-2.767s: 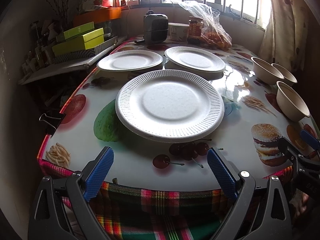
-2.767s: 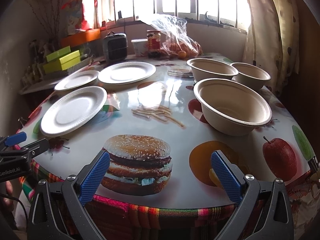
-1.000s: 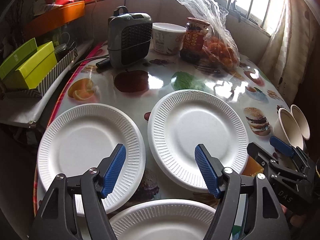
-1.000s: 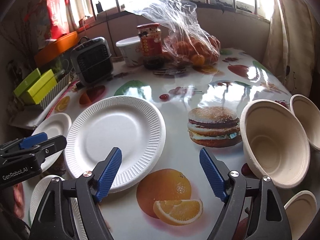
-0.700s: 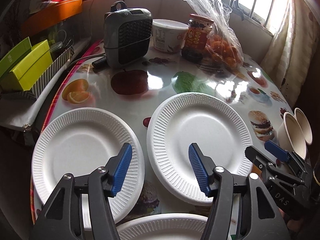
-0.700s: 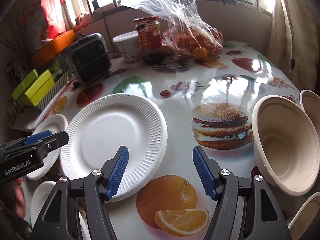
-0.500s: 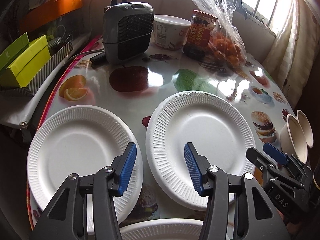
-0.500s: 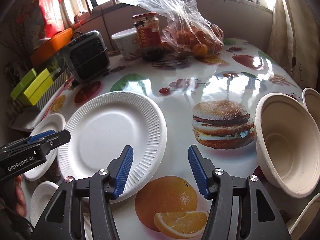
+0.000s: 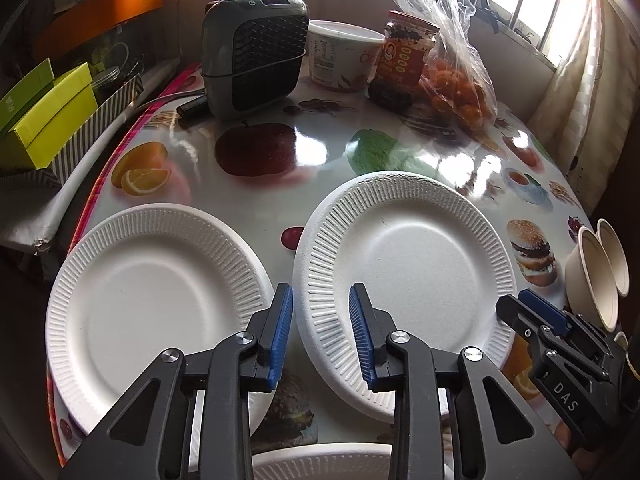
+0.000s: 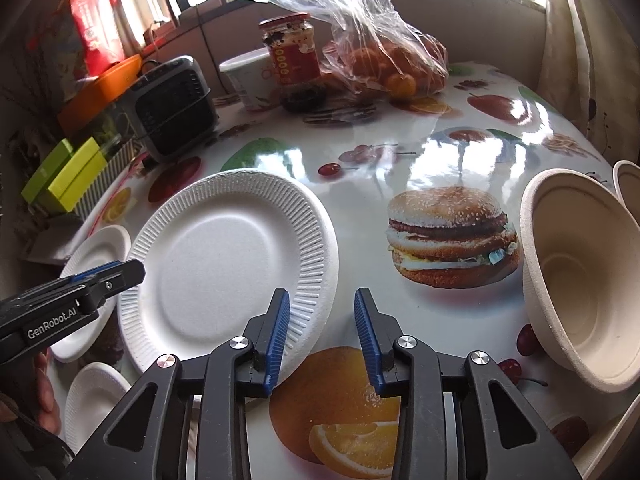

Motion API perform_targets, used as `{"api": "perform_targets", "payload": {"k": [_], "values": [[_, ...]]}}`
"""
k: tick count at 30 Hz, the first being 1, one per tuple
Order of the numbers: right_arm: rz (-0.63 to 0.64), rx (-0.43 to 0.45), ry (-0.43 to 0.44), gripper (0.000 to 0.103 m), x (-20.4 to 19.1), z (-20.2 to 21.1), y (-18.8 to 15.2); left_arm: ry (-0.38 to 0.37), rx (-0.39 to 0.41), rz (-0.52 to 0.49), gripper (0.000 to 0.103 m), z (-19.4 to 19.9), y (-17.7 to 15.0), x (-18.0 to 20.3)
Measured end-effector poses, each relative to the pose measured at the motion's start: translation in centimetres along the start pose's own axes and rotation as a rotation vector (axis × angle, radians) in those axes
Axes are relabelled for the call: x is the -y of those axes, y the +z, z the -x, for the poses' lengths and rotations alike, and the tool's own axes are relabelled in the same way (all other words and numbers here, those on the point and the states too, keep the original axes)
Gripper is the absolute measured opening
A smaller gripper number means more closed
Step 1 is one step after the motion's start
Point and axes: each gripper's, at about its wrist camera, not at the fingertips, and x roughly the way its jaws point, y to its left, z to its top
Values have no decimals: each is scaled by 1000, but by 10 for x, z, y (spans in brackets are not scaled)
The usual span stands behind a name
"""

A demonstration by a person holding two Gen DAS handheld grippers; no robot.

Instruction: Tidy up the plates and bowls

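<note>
Three white foam plates lie on the fruit-print table: a left plate, a middle plate and a near plate. My left gripper hangs over the middle plate's left rim. Its jaws are closing, with the rim between the blue pads but not pinched. My right gripper is over the same plate's right rim, and its jaws are closing too. Its left pad overlaps the rim while its right pad is over bare table. Beige bowls stand at the right.
At the back stand a grey heater, a white tub, a jar and a bag of oranges. Green boxes sit on a side shelf at the left. A curtain hangs at the right.
Both grippers came from the table's front edge in over the plates. Over the last second both pairs of jaws narrowed a lot, and the left gripper edged slightly forward.
</note>
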Motion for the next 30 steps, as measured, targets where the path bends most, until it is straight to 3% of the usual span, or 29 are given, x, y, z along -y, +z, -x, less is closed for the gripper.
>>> {"api": "perform_targets", "payload": {"k": [16, 30], "values": [[-15, 10, 21, 28, 0, 4, -2, -15, -9, 2, 30, 0, -1, 3], [1, 45, 34, 28, -6, 26, -7, -15, 23, 6, 30, 23, -9, 3]]}}
